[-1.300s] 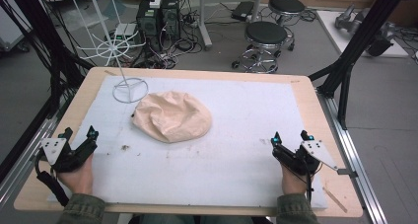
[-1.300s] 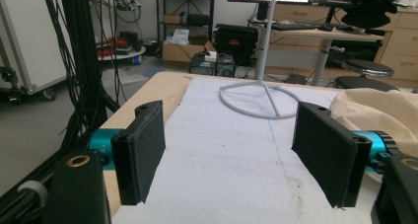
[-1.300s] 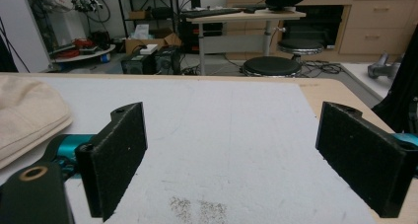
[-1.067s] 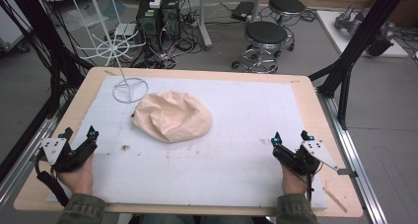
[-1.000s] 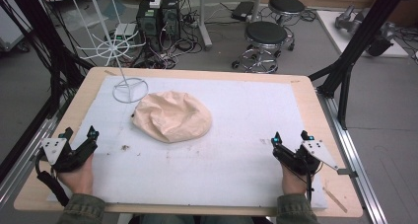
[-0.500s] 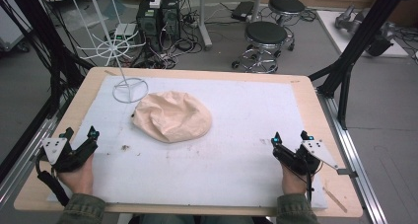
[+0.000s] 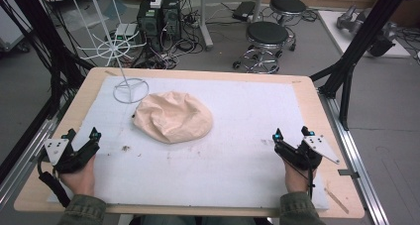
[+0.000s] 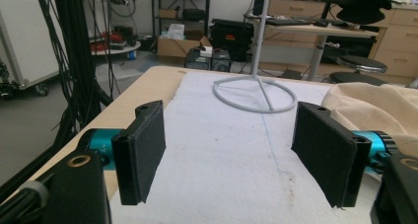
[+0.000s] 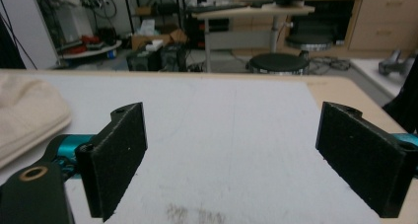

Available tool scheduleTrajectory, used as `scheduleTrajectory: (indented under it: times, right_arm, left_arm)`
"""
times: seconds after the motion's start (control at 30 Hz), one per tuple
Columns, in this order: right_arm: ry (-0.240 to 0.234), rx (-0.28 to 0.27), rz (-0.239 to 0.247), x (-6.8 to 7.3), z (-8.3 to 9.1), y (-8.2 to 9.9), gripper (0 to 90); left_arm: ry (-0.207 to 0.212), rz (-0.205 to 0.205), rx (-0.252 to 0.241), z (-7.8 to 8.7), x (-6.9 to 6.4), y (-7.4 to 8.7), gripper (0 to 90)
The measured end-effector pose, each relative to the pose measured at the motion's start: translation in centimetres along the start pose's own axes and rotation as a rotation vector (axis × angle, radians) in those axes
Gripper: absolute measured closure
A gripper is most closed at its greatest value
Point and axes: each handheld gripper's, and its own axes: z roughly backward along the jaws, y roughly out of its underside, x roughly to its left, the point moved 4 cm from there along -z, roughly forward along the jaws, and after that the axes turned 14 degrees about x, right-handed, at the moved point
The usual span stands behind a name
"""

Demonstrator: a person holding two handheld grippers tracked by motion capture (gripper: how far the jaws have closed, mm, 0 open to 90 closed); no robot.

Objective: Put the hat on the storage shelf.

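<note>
Beige cloth hat (image 7: 172, 117) lying crumpled on white mat (image 7: 237, 160) at bench centre-left, just beside white wire stand base (image 7: 131, 91). Left gripper (image 7: 79, 136) resting near left bench edge, jaws standing wide apart, holding nothing. Right gripper (image 7: 292, 133) resting near right edge, jaws likewise apart.

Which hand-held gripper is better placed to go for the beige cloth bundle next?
Probably the left hand-held gripper: the cloth bundle lies on the mat's left half, nearer to it, and shows just beside its open jaws. The right hand-held gripper sits farther off.
</note>
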Motion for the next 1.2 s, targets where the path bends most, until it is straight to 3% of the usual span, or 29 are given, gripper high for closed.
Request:
scheduleTrajectory:
  times: [0.1, 0.37, 0.5, 0.67, 1.2]
  right_arm:
    - [-0.004, -0.031, 0.023, 0.0, 0.2, -0.6, 11.2]
    - [-0.074, -0.025, 0.051, 0.9, -0.2, -3.2, 11.2]
    - [-0.125, -0.033, 0.086, 2.5, -0.6, -5.7, 11.2]
    - [-0.154, -0.033, 0.129, 4.1, -1.3, -7.1, 11.2]
    - [-0.213, -0.011, 0.095, 5.5, -3.5, -9.6, 11.2]
  left_arm:
    - [0.007, -0.004, 0.004, -0.1, -0.3, 0.1, 28.7]
    - [0.01, -0.006, 0.002, 0.0, -0.5, 0.1, 28.7]
    - [0.012, -0.002, 0.007, 0.0, -0.4, 0.1, 28.7]
    - [0.016, 0.005, 0.007, 0.0, -0.4, 0.1, 28.7]
    - [0.023, 0.012, 0.009, -0.2, -0.4, 0.1, 28.8]
